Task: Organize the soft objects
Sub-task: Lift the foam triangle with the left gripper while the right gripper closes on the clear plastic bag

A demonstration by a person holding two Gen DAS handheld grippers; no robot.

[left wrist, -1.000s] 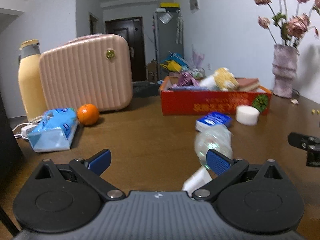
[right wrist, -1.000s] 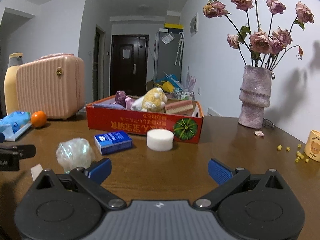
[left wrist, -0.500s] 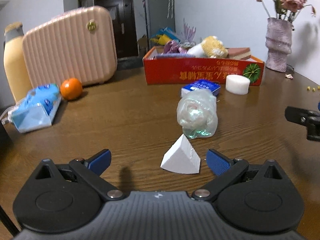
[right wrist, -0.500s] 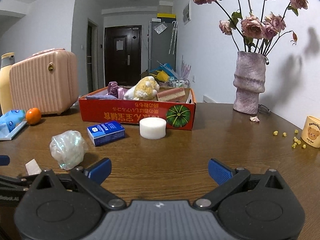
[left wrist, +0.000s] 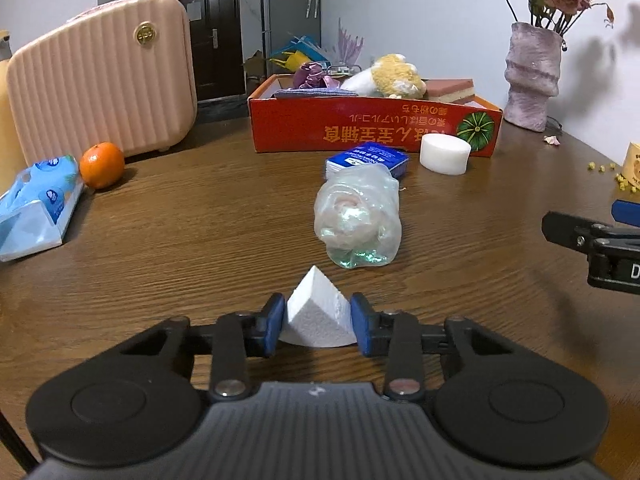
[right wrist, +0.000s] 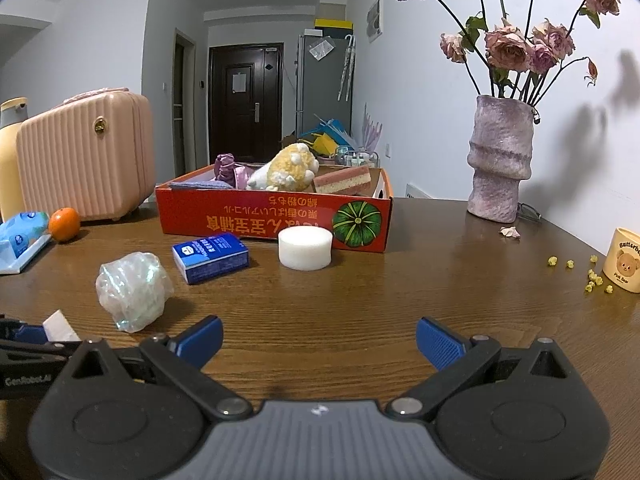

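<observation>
Left gripper (left wrist: pixel 319 326): blue pads pressed against both sides of the white foam wedge (left wrist: pixel 317 316), which rests on the wooden table (left wrist: pixel 180 232).
Right gripper (right wrist: pixel 319 338): fingers spread wide, nothing between them, above bare table.
Red box (right wrist: pixel 272 216): behind, holding plush toy (right wrist: pixel 286 168) and sponge.
Right view only: bear cup (right wrist: pixel 622 260), full bouquet.
Left view only: the clamped wedge, seen head-on.

Wood table (right wrist: pixel 400 300) (brown), red box (right wrist: pixel 272 220), orange (left wrist: pixel 101 165), foam disc (right wrist: pixel 305 248), etc.

The yellow bottle (right wrist: pixel 9 152) and tissue pack (left wrist: pixel 30 208) are cut off at the frame edge.
</observation>
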